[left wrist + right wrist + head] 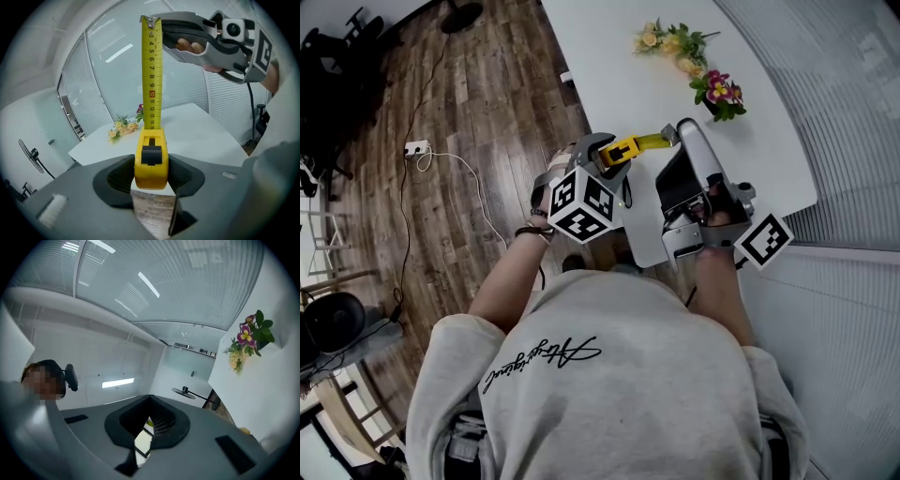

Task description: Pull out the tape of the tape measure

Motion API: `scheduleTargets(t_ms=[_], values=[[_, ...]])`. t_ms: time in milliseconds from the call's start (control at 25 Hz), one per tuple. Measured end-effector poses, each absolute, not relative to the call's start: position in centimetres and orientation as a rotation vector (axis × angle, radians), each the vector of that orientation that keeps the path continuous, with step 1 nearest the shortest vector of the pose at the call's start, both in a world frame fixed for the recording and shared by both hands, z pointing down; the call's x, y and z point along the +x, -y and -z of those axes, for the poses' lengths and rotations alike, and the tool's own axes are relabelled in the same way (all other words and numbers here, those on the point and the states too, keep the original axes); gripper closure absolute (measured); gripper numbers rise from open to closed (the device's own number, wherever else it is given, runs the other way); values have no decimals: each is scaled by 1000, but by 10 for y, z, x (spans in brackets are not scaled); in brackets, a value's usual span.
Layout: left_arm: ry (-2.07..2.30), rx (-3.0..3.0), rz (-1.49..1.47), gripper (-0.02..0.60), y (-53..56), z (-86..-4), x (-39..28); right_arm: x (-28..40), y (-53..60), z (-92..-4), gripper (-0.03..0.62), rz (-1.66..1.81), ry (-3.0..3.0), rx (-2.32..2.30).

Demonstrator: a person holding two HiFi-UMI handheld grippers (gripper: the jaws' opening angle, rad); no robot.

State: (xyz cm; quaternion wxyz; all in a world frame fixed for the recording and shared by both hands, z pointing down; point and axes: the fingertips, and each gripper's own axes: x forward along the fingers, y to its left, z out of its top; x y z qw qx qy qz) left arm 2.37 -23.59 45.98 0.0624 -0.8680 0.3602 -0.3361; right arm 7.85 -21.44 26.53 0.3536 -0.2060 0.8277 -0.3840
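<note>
My left gripper (pixel 614 152) is shut on the yellow tape measure (pixel 622 148), whose case (pixel 151 157) sits upright between the jaws, black lock button facing the camera. The yellow tape (pixel 152 70) runs out of the case to its metal end hook, a short length showing printed numbers. My right gripper (pixel 675 133) is shut on that end of the tape (pixel 654 142). In the left gripper view the right gripper (pixel 159 21) holds the hook at the top. In the right gripper view a strip of tape (pixel 143 441) shows between the shut jaws of the right gripper (pixel 149 425).
Both grippers hang over the near edge of a white table (pixel 619 75). Artificial flowers (pixel 684 47) and a second bunch (pixel 722 94) lie at its far side. A wooden floor with a power strip (pixel 415 148) and cable is at the left.
</note>
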Motion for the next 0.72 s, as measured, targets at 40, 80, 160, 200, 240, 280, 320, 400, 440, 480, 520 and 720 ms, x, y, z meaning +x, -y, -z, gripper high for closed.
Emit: scheduleTargets(t_ms=[40, 80, 160, 200, 240, 280, 320, 400, 440, 480, 520, 720], values=[[-1093, -2622, 1018, 393, 237, -460, 23, 79, 216, -265, 594, 1004, -2125, -520], [-1097, -2621, 1019, 393, 237, -461, 23, 80, 217, -264, 594, 1018, -2107, -507], [-1101, -2619, 1019, 393, 238, -461, 23, 82, 218, -263, 594, 1054, -2061, -476], [-1101, -2618, 1018, 393, 238, -461, 23, 83, 217, -261, 594, 1069, -2037, -459], [-1102, -2618, 1017, 393, 237, -460, 23, 83, 217, -259, 594, 1079, -2018, -444], [-1103, -2617, 1016, 393, 238, -460, 22, 84, 217, -257, 594, 1085, -2003, -432], [-1105, -2616, 1015, 393, 238, -460, 22, 85, 218, -256, 594, 1092, -1989, -423], [-1108, -2614, 1012, 393, 239, -460, 21, 86, 218, -253, 594, 1106, -1962, -407], [-1109, -2614, 1012, 393, 239, -460, 21, 87, 218, -251, 594, 1107, -1956, -403], [-1109, -2615, 1012, 393, 239, -460, 21, 87, 218, -249, 594, 1104, -1954, -400], [-1109, -2616, 1012, 393, 239, -461, 21, 88, 217, -246, 594, 1098, -1955, -397], [-1116, -2623, 1009, 393, 240, -465, 22, 93, 220, -240, 594, 1096, -1933, -388]])
